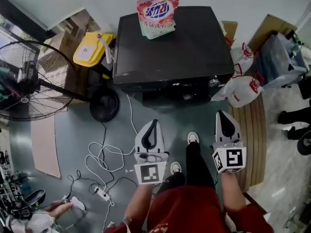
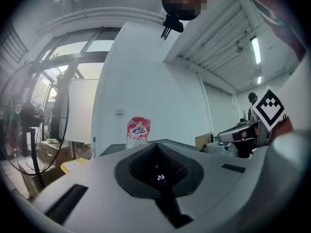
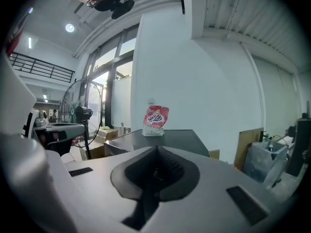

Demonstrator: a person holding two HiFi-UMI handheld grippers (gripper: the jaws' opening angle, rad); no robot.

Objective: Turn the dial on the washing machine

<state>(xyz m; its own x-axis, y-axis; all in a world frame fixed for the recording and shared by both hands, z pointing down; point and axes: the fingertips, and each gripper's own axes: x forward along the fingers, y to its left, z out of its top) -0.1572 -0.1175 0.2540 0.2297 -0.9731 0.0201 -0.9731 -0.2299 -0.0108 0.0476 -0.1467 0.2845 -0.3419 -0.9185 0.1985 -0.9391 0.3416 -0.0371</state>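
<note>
Left gripper: its own view shows the grey jaws clenched together tip to tip, with nothing between them. Right gripper: jaws likewise pressed together and empty. Both grippers are held side by side, apart from each other, above the grey floor, and point toward the front of the black box-shaped washing machine, which stands well clear of both tips. The dial sits somewhere on the machine's front face. Seen steeply from above, that face is a thin dark strip, and the dial cannot be picked out with certainty. A pink and white detergent pouch stands upright at the middle of the rear edge of the machine's top. On the floor to the machine's left stand a black pedestal fan and a yellow plastic case. White plastic jugs with red caps sit at its front right corner. Loose white cables lie on the floor beside the left gripper.
</note>
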